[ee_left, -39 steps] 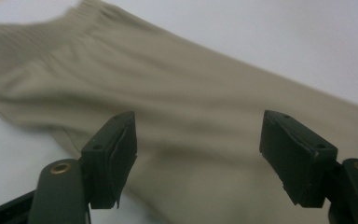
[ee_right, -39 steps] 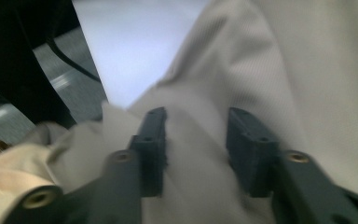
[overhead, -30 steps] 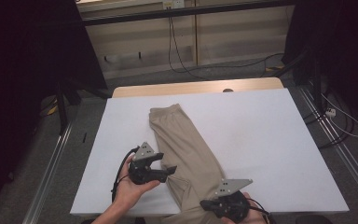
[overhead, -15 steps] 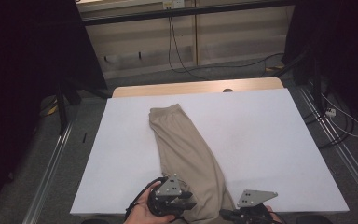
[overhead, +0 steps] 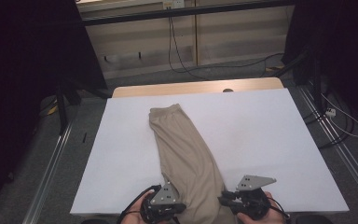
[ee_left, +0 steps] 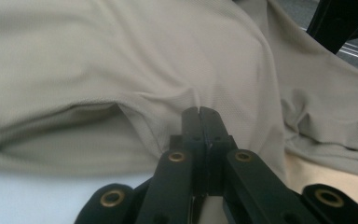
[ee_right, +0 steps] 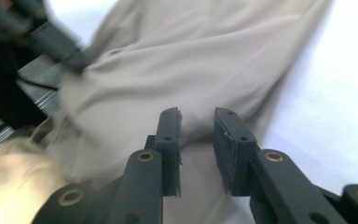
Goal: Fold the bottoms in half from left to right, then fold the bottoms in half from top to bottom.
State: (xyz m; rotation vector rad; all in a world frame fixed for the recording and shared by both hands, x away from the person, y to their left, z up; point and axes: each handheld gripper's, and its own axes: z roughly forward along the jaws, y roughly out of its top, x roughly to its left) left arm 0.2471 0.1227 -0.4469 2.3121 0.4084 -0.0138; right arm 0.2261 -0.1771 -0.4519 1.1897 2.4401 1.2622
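Your left claw [ee_left: 199, 114] has dropped to the near table edge w/ jaws clenched on the beige knit trousers' [overhead: 186, 154] hem; right claw [ee_right: 196, 116] came alongside, jaws parted over the fabric – not gripping yet. Trousers lie lengthwise mid white table [overhead: 270, 135] – likely a fold-up lift next.

The pants [overhead: 186, 154] are a plain khaki-beige with a fine ribbed weave, no print on them. The worktop [overhead: 270, 135] is covered in plain white, with a light wood strip along its far edge. Both the left claw [ee_left: 199, 112] and the right claw [ee_right: 196, 116] are matte black with little brass-coloured rivets, each with a grey plate on top.
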